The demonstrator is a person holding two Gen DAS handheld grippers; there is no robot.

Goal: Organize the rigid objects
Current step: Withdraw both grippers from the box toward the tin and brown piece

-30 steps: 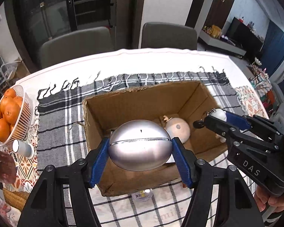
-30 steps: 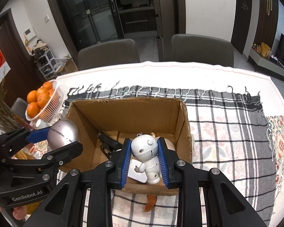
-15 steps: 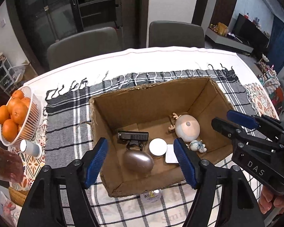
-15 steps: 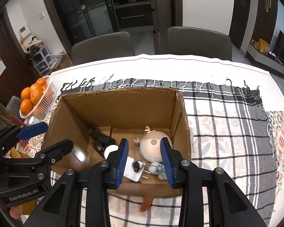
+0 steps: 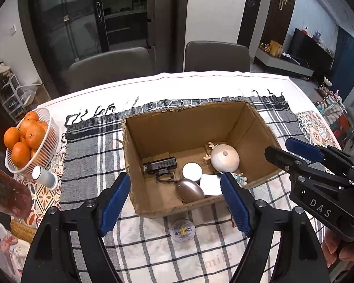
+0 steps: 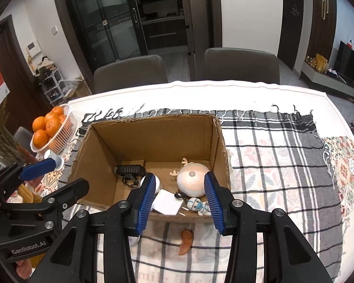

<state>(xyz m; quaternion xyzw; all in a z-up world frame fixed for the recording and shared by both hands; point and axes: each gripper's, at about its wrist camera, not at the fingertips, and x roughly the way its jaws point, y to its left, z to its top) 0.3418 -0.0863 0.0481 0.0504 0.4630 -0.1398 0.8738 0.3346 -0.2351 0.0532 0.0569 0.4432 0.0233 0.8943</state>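
An open cardboard box [image 5: 177,129] [image 6: 153,136] stands on the checked cloth. Inside lie a silver egg [image 5: 190,189], a black device [image 5: 160,165] [image 6: 129,169], a white puck [image 5: 191,171], a white square adapter [image 5: 210,185] [image 6: 166,201], a round-headed deer figure [image 5: 224,156] [image 6: 192,179] and a small white robot figurine [image 5: 239,178] [image 6: 197,205]. My left gripper [image 5: 175,202] [image 6: 68,174] hovers over the box's near left side, jaws opening, nothing between them. My right gripper [image 6: 180,202] [image 5: 279,147] hovers above the near right side, jaws opening and empty.
A white basket of oranges [image 5: 30,139] [image 6: 52,127] and a small white bottle [image 5: 43,176] sit at the left. In front of the box lie a round clear container [image 5: 183,231] and an orange curved piece [image 6: 186,240]. Two grey chairs [image 6: 240,66] stand behind the table.
The left gripper let go of the silver egg and the right let go of the robot figurine; both now lie in the box. Both grippers pulled back and their jaws widened.
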